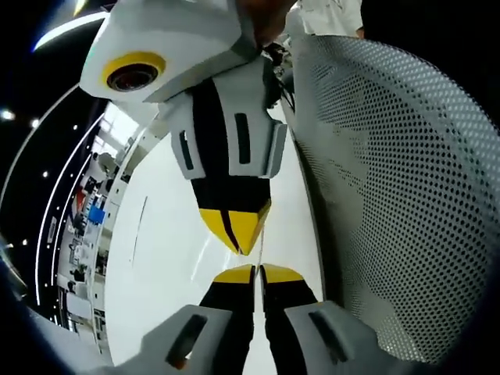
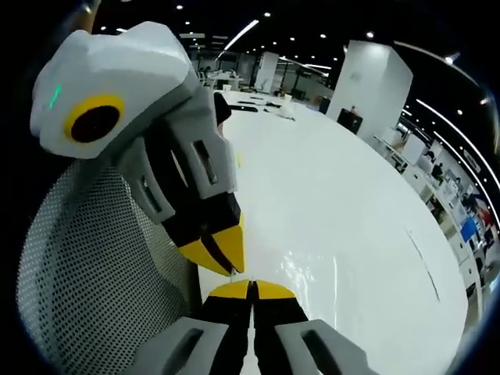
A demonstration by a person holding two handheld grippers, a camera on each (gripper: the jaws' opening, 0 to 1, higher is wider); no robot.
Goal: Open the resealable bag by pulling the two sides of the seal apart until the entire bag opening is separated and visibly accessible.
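In the right gripper view, the resealable bag reads as a glossy, clear film lying flat on the white table, spreading away to the right from just beyond my own yellow tips. The right gripper has its jaws pressed together with only a thin seam between them. The film seems to reach the tips, but I cannot tell whether any of it is pinched there. The left gripper comes down from the upper left, its jaws also closed to a point, tip just short of mine and nearly touching. A white mesh chair back stands close on the left. Beyond the table is an open office with a white pillar, ceiling strip lights and desks along the far edge (all small and blurred).

In the left gripper view, the left gripper rises from the bottom with its yellow tips drawn together. The right gripper points straight back at it from above, jaws closed, the two noses near each other over the table. The mesh chair back fills the right side (curved and perforated), and shelving lines the far left.
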